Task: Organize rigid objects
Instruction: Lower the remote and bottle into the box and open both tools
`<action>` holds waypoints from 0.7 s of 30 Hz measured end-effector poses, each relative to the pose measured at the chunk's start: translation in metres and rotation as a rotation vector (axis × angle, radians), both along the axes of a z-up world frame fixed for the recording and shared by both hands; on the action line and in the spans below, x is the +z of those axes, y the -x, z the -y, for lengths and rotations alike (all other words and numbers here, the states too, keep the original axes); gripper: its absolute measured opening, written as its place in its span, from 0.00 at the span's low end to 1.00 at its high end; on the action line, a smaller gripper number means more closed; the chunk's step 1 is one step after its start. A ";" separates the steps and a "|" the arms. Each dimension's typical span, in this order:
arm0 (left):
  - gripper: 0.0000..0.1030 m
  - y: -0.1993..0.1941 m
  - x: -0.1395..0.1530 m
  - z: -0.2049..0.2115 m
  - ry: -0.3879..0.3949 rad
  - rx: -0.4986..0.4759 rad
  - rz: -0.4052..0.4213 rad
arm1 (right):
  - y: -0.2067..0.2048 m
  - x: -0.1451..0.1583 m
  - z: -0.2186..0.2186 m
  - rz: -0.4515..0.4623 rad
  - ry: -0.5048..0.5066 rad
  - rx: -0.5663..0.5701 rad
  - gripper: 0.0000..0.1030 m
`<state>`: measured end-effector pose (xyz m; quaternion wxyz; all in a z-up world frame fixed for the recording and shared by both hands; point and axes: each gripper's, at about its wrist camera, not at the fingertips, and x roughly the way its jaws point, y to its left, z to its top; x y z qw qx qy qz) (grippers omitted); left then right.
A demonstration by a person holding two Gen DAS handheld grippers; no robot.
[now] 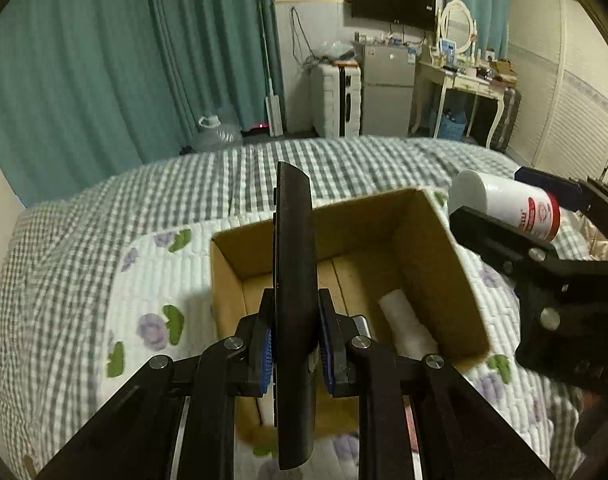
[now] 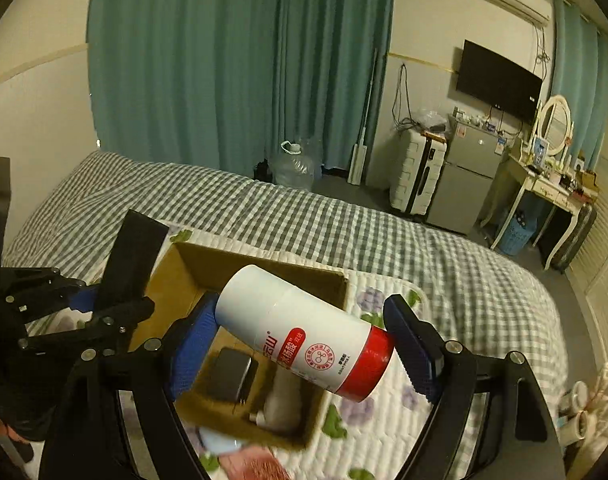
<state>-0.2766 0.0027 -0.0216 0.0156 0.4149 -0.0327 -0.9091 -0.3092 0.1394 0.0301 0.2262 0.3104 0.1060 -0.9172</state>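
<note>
My left gripper (image 1: 295,340) is shut on a long black remote (image 1: 294,280) and holds it on edge above the open cardboard box (image 1: 436,248); both also show at the left of the right wrist view (image 2: 134,256). My right gripper (image 2: 304,344) is shut on a white bottle with a red band (image 2: 304,336), tilted and held end to end above the box (image 2: 264,268). The bottle also shows in the left wrist view (image 1: 504,208), beside the box's right wall. Inside the box lie a white bottle (image 2: 282,404) and a dark rectangular object (image 2: 230,374).
The box sits on a floral quilted mat (image 1: 144,312) on a green checked bed (image 2: 304,216). Beyond the bed stand teal curtains (image 1: 104,60), a water jug (image 2: 292,164), a white suitcase (image 2: 418,176), a small fridge (image 2: 464,176) and a dressing table (image 2: 544,188).
</note>
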 end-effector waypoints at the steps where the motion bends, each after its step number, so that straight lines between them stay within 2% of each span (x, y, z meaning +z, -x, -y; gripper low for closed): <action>1: 0.19 0.006 -0.008 0.002 -0.003 0.000 0.015 | 0.007 -0.009 0.004 0.016 0.010 -0.002 0.80; 7: 0.19 0.032 -0.049 0.011 -0.010 0.003 0.066 | 0.033 -0.054 0.017 0.067 0.006 -0.008 0.80; 14: 0.22 0.032 -0.052 0.019 -0.025 -0.005 0.067 | 0.052 -0.070 0.021 0.098 0.051 -0.015 0.81; 17: 0.28 0.021 -0.041 0.016 -0.002 -0.021 0.044 | 0.046 -0.062 0.016 0.077 0.062 -0.035 0.81; 21: 0.49 -0.003 -0.018 0.012 0.007 -0.020 0.006 | 0.029 -0.032 -0.005 0.053 0.057 -0.055 0.81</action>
